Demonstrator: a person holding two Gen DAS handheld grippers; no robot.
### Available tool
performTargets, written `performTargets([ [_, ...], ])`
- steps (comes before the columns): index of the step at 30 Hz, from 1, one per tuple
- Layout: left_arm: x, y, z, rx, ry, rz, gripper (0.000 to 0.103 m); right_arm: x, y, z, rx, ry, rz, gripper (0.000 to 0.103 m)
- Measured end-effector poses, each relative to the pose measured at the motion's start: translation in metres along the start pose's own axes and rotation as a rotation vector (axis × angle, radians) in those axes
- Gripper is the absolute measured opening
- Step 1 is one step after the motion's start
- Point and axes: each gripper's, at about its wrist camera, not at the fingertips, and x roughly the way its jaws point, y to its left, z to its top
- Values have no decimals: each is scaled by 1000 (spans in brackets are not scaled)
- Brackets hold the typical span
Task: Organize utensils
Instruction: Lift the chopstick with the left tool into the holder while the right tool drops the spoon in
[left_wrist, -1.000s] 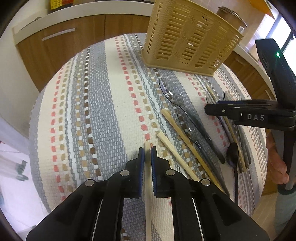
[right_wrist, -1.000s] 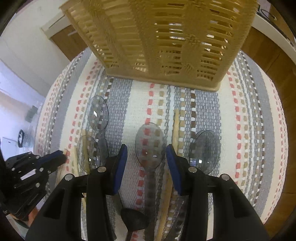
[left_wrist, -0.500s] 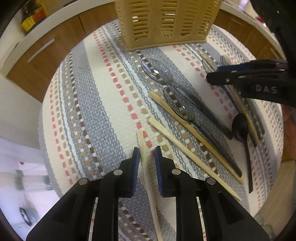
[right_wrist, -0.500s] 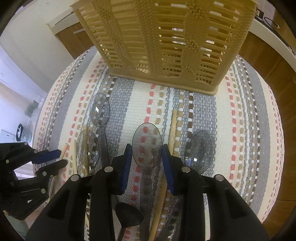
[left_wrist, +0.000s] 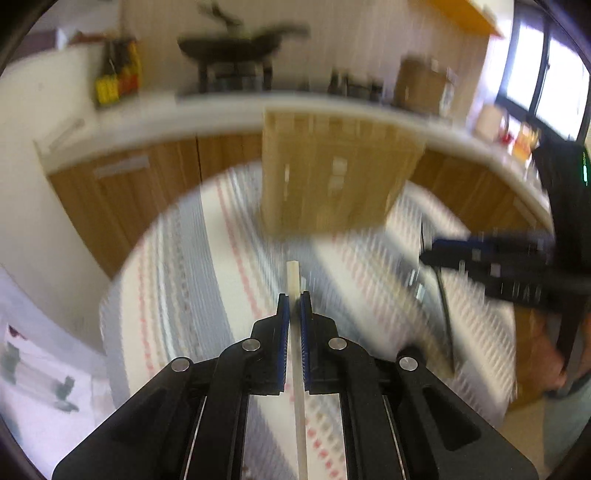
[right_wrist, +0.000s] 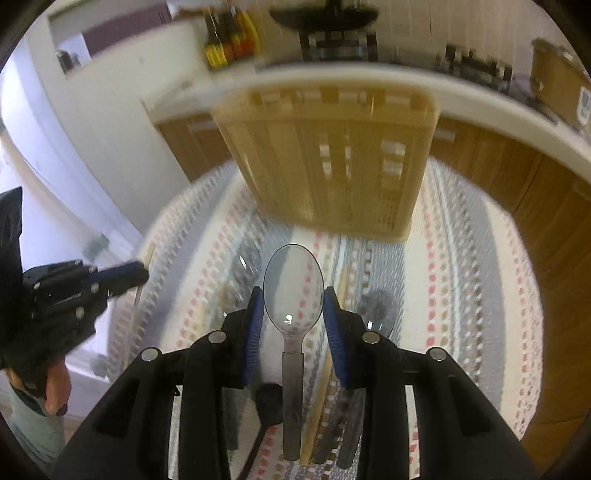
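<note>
Currently both grippers are facing the basket (left_wrist: 332, 177) ahead, left fingers (left_wrist: 283, 332) clamping a chopstick (left_wrist: 293, 277) lengthwise, right fingers (right_wrist: 255, 325) clamping a spoon (right_wrist: 293, 291).

The left gripper (left_wrist: 294, 295) points forward and downward, its jaws closed almost completely, blue pads pinching a thin pale stick. The right gripper (right_wrist: 294, 295) is tilted downward too, its jaws partly apart and clamped on the bowl of a clear spoon. A bare hand (right_wrist: 55, 384) grips the left gripper's handle from beneath.
</note>
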Motion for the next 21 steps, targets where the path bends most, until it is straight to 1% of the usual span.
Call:
performTargets([
  [2,-17,1,18,-12,-112,6,4,-12,4,9,2,-58,3,30],
  [3,-22,0,28,-16,-157,18,4,-17,6,15,3,-88,4,30],
  [5,-29,-3,54,-31,-265,68,4,-34,4,28,14,-154,-7,30],
  [6,-35,-3,61,-39,-304,80,4,-38,3,32,20,-173,-15,30],
  [7,-39,-3,73,-55,-351,81,4,-45,0,42,32,-210,-15,30],
  [9,-41,-1,92,-87,-420,65,4,-54,-6,57,49,-271,-13,30],
  [11,-44,0,111,-114,-514,38,4,-61,-13,72,60,-333,-37,30],
  [14,-45,0,134,-141,-632,15,4,-66,-27,95,104,-418,-62,30],
  [16,-47,-2,144,-150,-683,28,4,-66,-40,110,149,-451,-104,30],
  [18,-42,-1,155,-159,-715,35,4,-59,-57,126,208,-486,-91,30],
  [21,-26,4,166,-177,-740,53,4,-51,-76,141,268,-528,-65,30],
])
